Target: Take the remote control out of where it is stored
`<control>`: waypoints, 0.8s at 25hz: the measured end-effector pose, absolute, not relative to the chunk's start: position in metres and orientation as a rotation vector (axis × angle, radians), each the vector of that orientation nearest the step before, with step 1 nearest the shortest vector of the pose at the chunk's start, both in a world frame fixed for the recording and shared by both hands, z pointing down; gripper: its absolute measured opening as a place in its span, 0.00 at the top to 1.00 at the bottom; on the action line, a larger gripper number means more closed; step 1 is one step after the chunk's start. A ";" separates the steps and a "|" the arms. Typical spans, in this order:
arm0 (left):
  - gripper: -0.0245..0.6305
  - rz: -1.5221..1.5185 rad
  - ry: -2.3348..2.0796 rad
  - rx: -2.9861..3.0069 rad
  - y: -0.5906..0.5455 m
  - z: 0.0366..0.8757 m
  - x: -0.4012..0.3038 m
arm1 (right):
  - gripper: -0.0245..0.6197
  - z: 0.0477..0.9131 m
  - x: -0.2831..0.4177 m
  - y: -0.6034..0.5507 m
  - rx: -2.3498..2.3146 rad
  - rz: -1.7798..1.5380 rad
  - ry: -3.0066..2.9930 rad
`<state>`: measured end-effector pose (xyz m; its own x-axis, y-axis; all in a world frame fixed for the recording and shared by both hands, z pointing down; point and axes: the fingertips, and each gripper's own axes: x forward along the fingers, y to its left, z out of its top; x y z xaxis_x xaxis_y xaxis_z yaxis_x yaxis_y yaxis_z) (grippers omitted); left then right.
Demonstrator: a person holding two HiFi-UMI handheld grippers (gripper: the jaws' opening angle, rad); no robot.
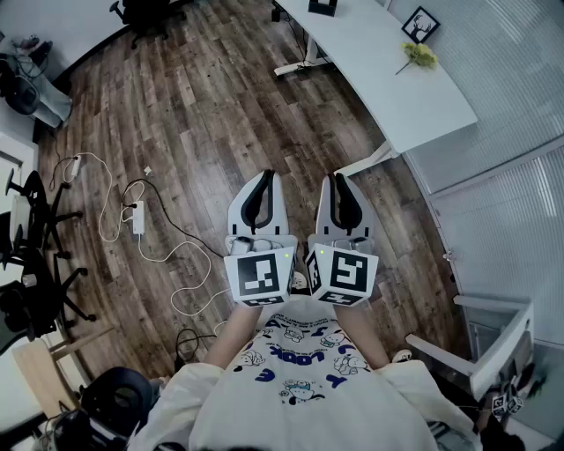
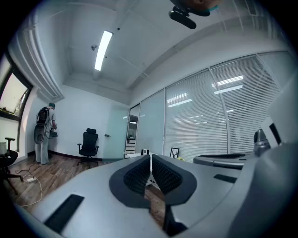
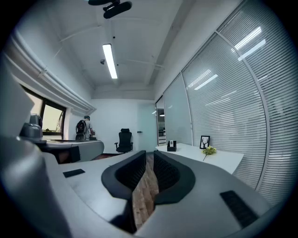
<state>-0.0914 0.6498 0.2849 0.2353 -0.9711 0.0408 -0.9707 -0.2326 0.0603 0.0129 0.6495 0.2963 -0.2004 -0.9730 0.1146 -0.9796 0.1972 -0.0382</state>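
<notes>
While the head view looks down on the left gripper point(image 1: 267, 176) and right gripper point(image 1: 338, 177) side by side over the wood floor point(image 1: 203, 114), with cables point(image 1: 115, 211) at left and a white surface point(image 1: 388, 79) bearing a frame point(image 1: 420, 24) and plant point(image 1: 421, 55) at upper right, only the gripper views reach the far wall, where a person point(image 2: 44, 139) with a backpack stands near a black chair point(image 2: 88, 143). The left jaws are together on nothing, and the right jaws are closed to a thin slit, also empty. No view shows the remote control.
</notes>
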 end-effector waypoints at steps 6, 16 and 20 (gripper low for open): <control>0.93 0.007 -1.899 2.405 0.645 0.289 -0.085 | 0.86 0.300 0.020 0.644 1.942 0.169 -2.376; 0.93 0.018 -1.910 2.387 0.614 0.290 -0.091 | 0.86 0.303 0.017 0.610 1.929 0.200 -2.388; 0.93 0.019 -1.905 2.385 0.587 0.291 -0.097 | 0.86 0.304 0.012 0.583 1.928 0.201 -2.384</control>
